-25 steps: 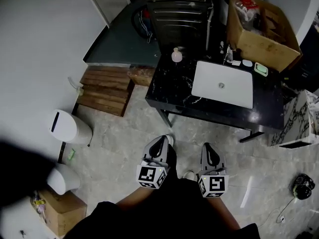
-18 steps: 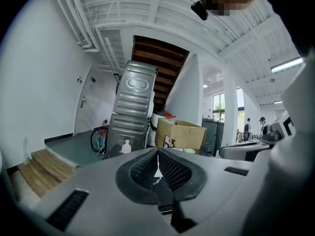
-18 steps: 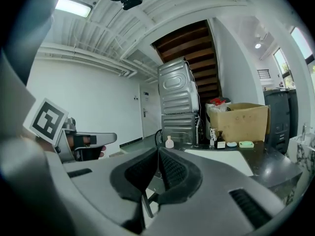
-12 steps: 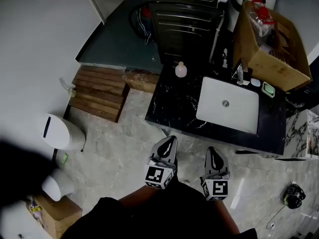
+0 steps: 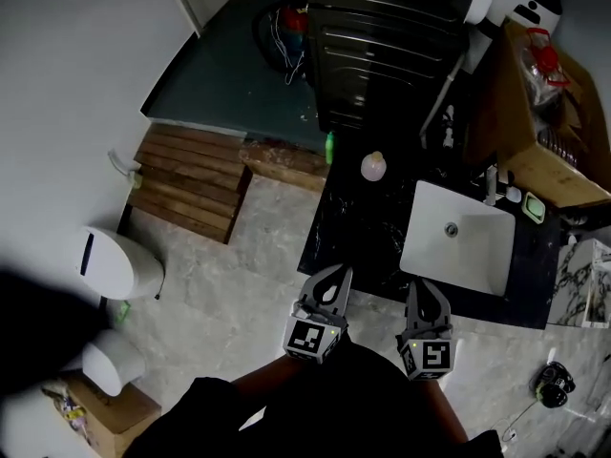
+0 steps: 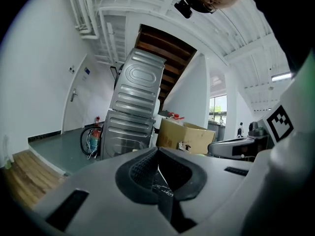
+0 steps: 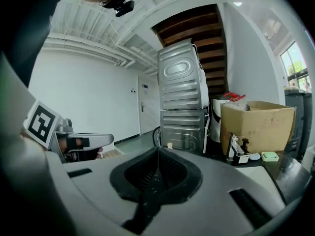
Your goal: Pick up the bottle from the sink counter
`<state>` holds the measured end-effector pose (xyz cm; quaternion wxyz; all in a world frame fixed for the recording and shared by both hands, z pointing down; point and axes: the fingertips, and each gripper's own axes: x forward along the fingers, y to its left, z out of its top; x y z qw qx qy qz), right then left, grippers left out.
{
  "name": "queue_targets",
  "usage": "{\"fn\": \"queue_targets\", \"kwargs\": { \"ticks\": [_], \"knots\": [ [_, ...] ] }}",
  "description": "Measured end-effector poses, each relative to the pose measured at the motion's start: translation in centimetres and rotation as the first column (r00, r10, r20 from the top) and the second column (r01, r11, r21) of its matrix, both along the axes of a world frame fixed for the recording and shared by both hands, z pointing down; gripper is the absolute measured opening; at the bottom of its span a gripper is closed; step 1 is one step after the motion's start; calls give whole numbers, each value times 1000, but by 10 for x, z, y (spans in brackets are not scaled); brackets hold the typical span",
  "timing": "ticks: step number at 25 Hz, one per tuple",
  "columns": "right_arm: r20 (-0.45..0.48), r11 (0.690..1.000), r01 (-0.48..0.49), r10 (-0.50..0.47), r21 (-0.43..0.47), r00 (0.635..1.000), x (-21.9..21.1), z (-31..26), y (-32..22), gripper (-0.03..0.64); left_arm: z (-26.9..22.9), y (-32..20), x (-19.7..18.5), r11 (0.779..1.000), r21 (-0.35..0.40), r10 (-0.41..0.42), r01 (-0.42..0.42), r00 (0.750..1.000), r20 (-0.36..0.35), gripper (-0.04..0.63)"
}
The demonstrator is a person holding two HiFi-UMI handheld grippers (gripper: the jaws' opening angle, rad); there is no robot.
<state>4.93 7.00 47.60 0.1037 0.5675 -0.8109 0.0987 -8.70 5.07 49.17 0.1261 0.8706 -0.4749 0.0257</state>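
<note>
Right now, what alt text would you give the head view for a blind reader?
The left claw and right claw, both shut and empty, point at a black marble sink counter with a white rectangular basin; a small round pink bottle stands at its far left corner.

Two tools: left tool [image 5: 334, 275], right tool [image 5: 426, 289]. Ahead on surface [image 5: 363, 227]: one bottle [image 5: 373, 167], one sink [image 5: 456, 241]. Two boxes [image 5: 549, 113] [image 5: 110, 408]. Two bins [image 5: 115, 260] [image 5: 110, 365]. Two stacked machines [image 6: 140, 87] [image 6: 128, 134].
</note>
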Motion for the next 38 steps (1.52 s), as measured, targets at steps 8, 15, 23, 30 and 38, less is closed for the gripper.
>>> {"fn": "queue_targets", "kwargs": {
  "ticks": [8, 15, 23, 30, 38],
  "knots": [
    [-17, 998, -60, 60, 23, 998, -17, -8, -57, 40, 10, -68, -19, 999, -12, 46, -46, 999, -19, 15],
    [-27, 997, -77, 78, 17, 997, -18, -3, -78, 40, 21, -103, -16, 995, -50, 83, -84, 996, -22, 17],
    [19, 999, -37, 36, 22, 999, -15, 4, -114, 40, 31, -137, -7, 997, -55, 52, -51, 999, 10, 17],
    [61, 1000, -16, 14, 27, 998, -4, 10, -158, 40, 44, -177, 16, 995, -96, 11, -6, 999, 44, 17],
    [81, 998, 58, -61, 36, 995, 10, 18, -199, 40, 71, -222, 43, 991, -132, 19, -5, 994, 110, 95]
  ]
}}
